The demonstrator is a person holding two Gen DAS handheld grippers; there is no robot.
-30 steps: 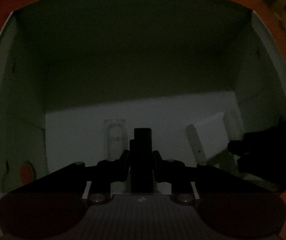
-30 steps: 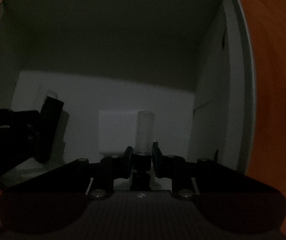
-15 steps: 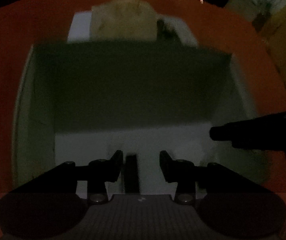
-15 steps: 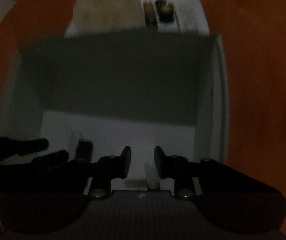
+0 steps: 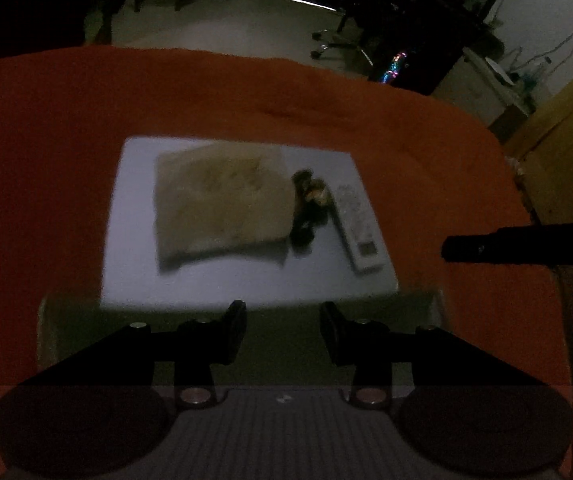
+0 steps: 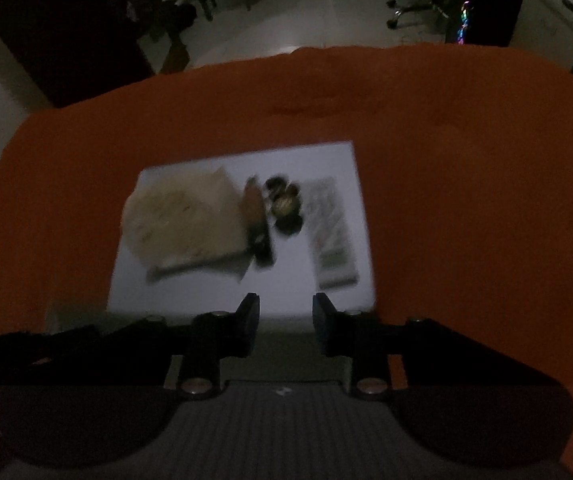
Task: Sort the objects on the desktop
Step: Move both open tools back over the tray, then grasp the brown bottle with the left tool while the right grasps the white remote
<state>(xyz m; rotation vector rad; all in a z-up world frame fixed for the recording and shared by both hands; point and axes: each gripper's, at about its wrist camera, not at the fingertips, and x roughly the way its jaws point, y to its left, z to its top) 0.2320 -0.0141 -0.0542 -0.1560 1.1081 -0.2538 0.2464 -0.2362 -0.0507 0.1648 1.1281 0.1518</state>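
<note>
A white sheet [image 5: 134, 240] [image 6: 350, 168] lies on the orange tablecloth [image 5: 46, 160] [image 6: 466, 200]. On it lie a beige cloth pouch [image 5: 218, 204] [image 6: 182, 220], a dark cluster of small objects [image 5: 308, 208] [image 6: 284, 204], a brown and black stick-like item [image 6: 256, 220] and a white remote control [image 5: 358, 228] [image 6: 332, 240]. My left gripper [image 5: 282, 330] is open and empty above the white box's far rim [image 5: 278, 312]. My right gripper [image 6: 285, 326] is open and empty; one of its fingers [image 5: 486, 248] shows in the left wrist view.
The white box [image 6: 282, 356] sits just below both grippers, mostly hidden. Beyond the table's far edge are a dim floor, an office chair [image 5: 338, 36] [image 6: 410, 4], a computer with coloured lights [image 5: 394, 66] [image 6: 462, 24] and a wooden cabinet [image 5: 558, 136].
Both grippers let go of the tubes they held inside the white box, opened, and rose up out of it. The sheet with the remaining objects has come into view.
</note>
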